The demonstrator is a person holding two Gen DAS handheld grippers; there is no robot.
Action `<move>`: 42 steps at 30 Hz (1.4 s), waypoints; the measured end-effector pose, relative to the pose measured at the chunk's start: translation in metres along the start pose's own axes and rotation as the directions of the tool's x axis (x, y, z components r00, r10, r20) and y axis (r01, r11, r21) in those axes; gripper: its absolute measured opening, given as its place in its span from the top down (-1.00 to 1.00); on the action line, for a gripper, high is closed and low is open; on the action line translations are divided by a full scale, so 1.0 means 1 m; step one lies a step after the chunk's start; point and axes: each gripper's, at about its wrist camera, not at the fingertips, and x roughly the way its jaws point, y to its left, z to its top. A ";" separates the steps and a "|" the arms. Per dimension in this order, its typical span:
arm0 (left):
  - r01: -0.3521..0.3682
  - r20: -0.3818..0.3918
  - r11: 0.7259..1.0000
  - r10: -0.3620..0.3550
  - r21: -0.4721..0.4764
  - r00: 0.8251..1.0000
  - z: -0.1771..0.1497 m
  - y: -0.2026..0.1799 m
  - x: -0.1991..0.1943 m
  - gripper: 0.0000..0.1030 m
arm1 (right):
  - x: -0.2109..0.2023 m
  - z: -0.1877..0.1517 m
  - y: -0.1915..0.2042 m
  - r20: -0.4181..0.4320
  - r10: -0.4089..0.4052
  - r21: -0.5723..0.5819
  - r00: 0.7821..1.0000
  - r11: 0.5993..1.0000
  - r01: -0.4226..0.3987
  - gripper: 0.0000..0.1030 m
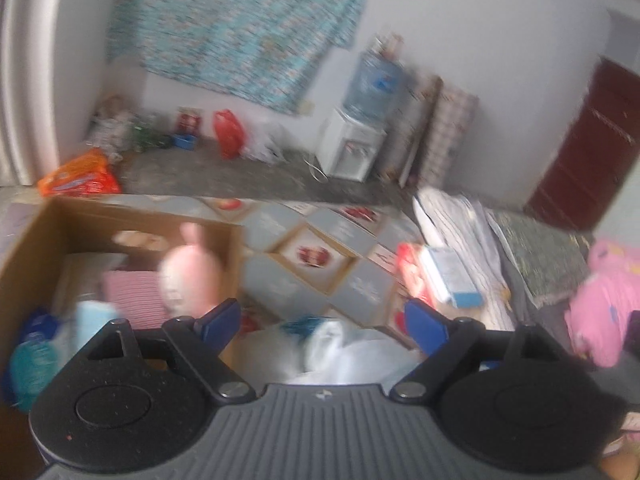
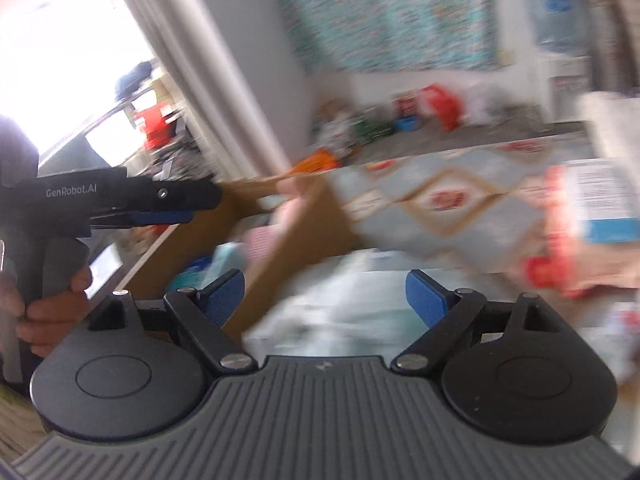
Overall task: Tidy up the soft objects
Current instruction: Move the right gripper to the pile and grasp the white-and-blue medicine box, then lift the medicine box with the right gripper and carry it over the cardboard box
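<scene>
My left gripper (image 1: 320, 322) and right gripper (image 2: 324, 296) both gape wide, empty; a pink plush rabbit (image 1: 190, 272) sits in the brown cardboard box (image 1: 48, 232), left of frame.

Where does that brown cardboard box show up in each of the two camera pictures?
Left wrist view: the cardboard box sits at the left, open, with a pink plush toy inside.
Right wrist view: the box is at centre-left, blurred.
Shared landmark: the turquoise patterned cloth on the wall.
</scene>
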 end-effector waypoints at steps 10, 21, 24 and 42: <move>0.035 -0.144 0.970 0.000 0.240 0.990 0.014 -0.100 0.121 -0.75 | -0.035 0.029 -0.167 0.096 -0.230 0.177 0.969 0.961 0.211 -0.70; 0.191 -0.297 0.955 -0.119 0.228 0.947 0.024 -0.162 0.238 -0.40 | 0.068 0.084 -0.286 -0.056 -0.201 0.332 0.978 0.920 0.208 -0.06; 0.203 -0.333 0.956 -0.125 0.212 0.935 0.027 -0.168 0.260 -0.24 | 0.093 0.085 -0.298 -0.085 -0.219 0.350 0.972 0.907 0.235 0.02; 0.226 -0.433 0.966 -0.152 0.124 0.889 0.027 -0.176 0.315 0.10 | 0.116 0.075 -0.306 -0.142 -0.192 0.366 0.971 0.901 0.232 0.26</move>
